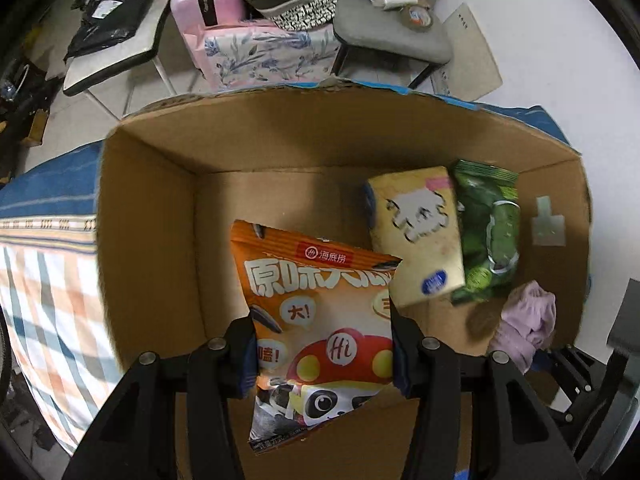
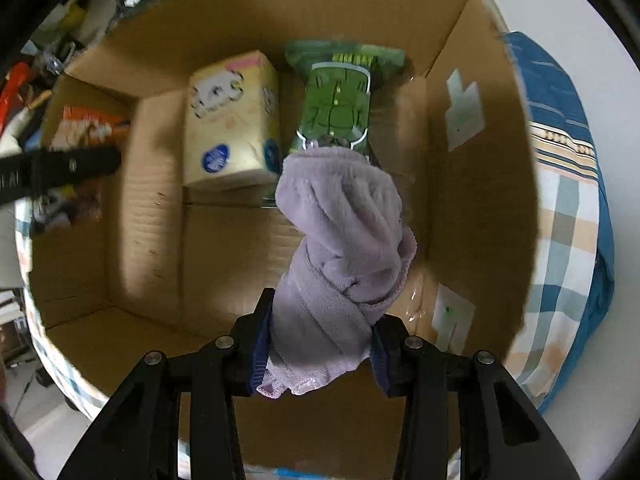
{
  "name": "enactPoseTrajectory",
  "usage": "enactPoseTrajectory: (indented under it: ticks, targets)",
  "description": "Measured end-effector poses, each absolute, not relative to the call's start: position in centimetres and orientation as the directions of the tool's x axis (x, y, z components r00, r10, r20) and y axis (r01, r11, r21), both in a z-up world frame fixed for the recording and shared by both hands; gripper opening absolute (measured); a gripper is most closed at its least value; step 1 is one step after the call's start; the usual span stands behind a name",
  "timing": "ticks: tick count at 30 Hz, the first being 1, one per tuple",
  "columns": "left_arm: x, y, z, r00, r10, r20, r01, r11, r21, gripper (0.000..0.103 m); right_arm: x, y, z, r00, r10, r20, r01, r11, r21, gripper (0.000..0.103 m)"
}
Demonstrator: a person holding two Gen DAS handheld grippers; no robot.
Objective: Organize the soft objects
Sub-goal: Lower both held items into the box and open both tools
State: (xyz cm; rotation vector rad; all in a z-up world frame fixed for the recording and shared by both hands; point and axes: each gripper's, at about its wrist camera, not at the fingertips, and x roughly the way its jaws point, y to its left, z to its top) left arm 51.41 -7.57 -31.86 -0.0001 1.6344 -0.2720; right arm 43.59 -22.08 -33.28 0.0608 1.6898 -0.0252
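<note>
In the lower centre of the left wrist view, the left gripper (image 1: 322, 354) pinches an orange snack bag (image 1: 320, 320) by its two side edges, holding it above the floor of the cardboard box (image 1: 152, 216). To the right of centre, on the box floor, lie a cream tissue pack (image 1: 418, 236) and, touching its right side, a green snack bag (image 1: 490, 232). At lower right, a lilac cloth (image 1: 526, 330) shows beside them. In the lower centre of the right wrist view, the right gripper (image 2: 320, 346) clamps that lilac cloth (image 2: 340, 248), bunched and standing above the fingers, over the box (image 2: 452, 216); tissue pack (image 2: 232, 120) and green bag (image 2: 338, 104) lie at the upper centre. Recommended handling: lower each item onto bare cardboard beside the packs before letting go, so nothing lands on top.
</note>
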Motion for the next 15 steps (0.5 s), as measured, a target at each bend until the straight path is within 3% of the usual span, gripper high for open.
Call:
enactPoseTrajectory:
  ticks: [13,15]
  targets:
    - [53.8,-7.8,-34.8,-0.185,-0.136,-0.973,0.162,0.973,-0.166,0.050,44.0,-23.0,-35.8,-0.201,-0.012,-0.980,0.031,0.999,-0.019,0.047]
    - [53.9,-7.7,-34.7,-0.181,-0.133,-0.974,0.162,0.973,-0.163,0.055,44.1,-23.2,-35.7,-0.202,-0.008,-0.979,0.042,0.999,-0.017,0.050]
